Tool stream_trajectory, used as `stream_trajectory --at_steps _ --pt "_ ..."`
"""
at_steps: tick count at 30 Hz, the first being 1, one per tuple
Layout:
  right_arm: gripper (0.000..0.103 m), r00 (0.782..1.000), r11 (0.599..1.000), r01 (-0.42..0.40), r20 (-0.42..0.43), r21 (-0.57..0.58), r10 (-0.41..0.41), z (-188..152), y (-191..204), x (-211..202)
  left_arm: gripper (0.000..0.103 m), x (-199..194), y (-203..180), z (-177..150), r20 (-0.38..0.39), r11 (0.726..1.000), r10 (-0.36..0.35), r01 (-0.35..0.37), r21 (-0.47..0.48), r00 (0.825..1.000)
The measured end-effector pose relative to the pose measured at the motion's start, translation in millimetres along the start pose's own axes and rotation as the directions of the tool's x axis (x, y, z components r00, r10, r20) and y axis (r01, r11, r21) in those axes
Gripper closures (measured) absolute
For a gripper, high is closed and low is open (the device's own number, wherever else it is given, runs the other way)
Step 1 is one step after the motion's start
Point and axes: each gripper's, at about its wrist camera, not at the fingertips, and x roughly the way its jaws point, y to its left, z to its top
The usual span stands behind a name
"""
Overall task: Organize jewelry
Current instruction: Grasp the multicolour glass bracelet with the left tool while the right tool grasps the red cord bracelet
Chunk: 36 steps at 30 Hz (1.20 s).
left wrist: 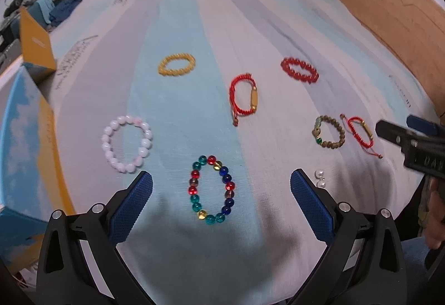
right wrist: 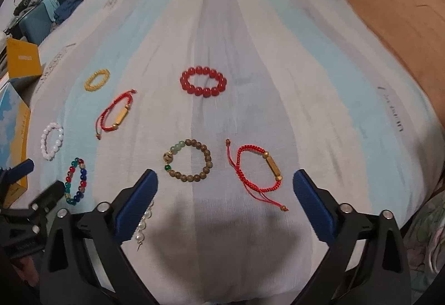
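Bracelets are lying spread over a striped sheet (left wrist: 194, 116) in the left wrist view: a multicolored glass bead bracelet (left wrist: 212, 190) is sitting between the wide-apart fingers of the left gripper (left wrist: 221, 182), with a pale pink bead bracelet (left wrist: 127, 144) to its left, a yellow bead bracelet (left wrist: 177, 66) and a red cord bracelet (left wrist: 244, 97) farther off, and pearl earrings (left wrist: 320, 178) partly hiding behind the right finger. An opened blue-and-yellow box (left wrist: 25, 138) is standing at the left edge. In the right wrist view, the right gripper (right wrist: 225, 182) is hovering with fingers spread and nothing between them, near a brown wooden bead bracelet (right wrist: 189, 159) and a second red cord bracelet (right wrist: 258, 171); a red bead bracelet (right wrist: 203, 81) is resting beyond. A wooden bed frame (right wrist: 395, 7) is curving along the right.
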Motion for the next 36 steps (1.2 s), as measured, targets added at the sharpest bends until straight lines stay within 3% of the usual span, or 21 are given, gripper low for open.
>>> stream_trajectory --at_steps 4,9,19,25,30,36 --pt "0.017 0.997 1.0 0.005 -0.081 0.003 -0.005 11.0 -10.8 26.6 0.006 21.8 -9.6 3.8 -0.041 0.998 0.04 -0.038 0.055 0.998" --pt "0.035 0.986 0.999 0.0 -0.165 0.033 0.005 8.8 -28.7 61.8 0.006 48.0 -13.0 6.3 -0.078 0.996 0.051 -0.046 0.073 0.996" --pt "0.036 0.97 0.996 -0.016 -0.24 0.084 0.036 6.7 -46.1 102.6 0.006 79.8 -15.6 0.8 -0.134 0.997 0.04 -0.03 0.076 0.99" --pt "0.065 0.967 0.996 -0.02 -0.251 0.092 0.043 5.9 -43.2 112.0 0.009 81.5 -14.8 -2.0 -0.132 0.998 0.027 -0.019 0.064 0.991" --pt "0.087 0.965 0.99 -0.041 -0.25 0.132 0.074 4.4 -45.6 113.1 0.025 74.6 -14.5 -7.2 -0.136 0.998 0.028 -0.02 0.064 0.99" --pt "0.093 0.968 0.983 -0.06 -0.231 0.174 0.1 5.0 -49.6 113.1 0.07 63.4 -9.4 -11.3 -0.134 0.999 -0.013 0.02 0.049 0.991"
